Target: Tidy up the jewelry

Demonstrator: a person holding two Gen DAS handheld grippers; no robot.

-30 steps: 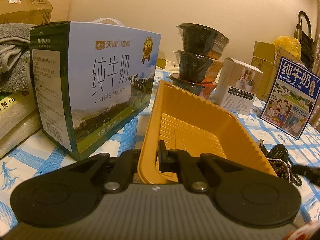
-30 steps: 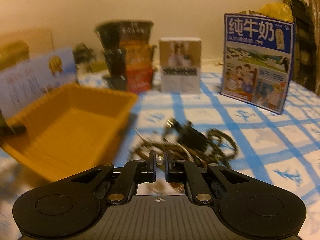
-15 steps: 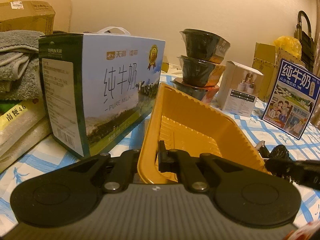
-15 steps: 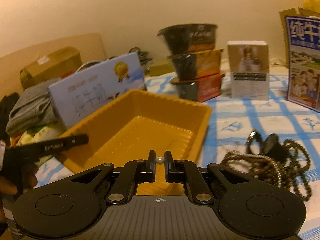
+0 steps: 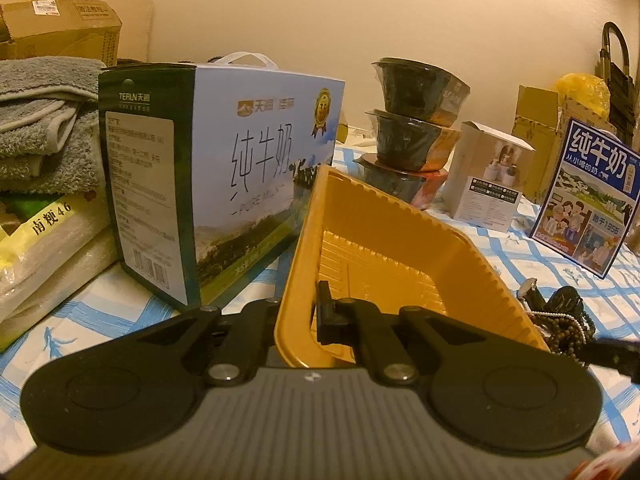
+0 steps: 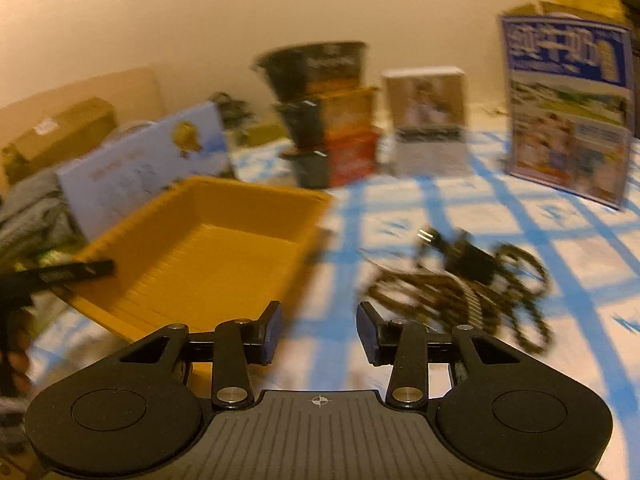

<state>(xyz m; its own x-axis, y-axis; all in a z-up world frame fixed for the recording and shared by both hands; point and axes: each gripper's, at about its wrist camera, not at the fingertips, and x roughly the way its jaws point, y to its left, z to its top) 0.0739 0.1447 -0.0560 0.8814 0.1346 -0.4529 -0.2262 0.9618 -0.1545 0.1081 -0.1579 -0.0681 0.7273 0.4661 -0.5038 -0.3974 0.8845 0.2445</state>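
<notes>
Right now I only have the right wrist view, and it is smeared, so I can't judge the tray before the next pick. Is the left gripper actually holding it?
Observer: Yes. The left gripper is shut on the near wall of the yellow tray, one finger inside, one outside.
Operator: Is anything lying in the tray?
Observer: On the ribbed floor that shows in the left wrist view I see no jewelry; the near corner is hidden behind the gripper.
Operator: And what is in the pile beside it?
Observer: Brown bead strands, with what looks like a wristwatch at their far edge.
</notes>
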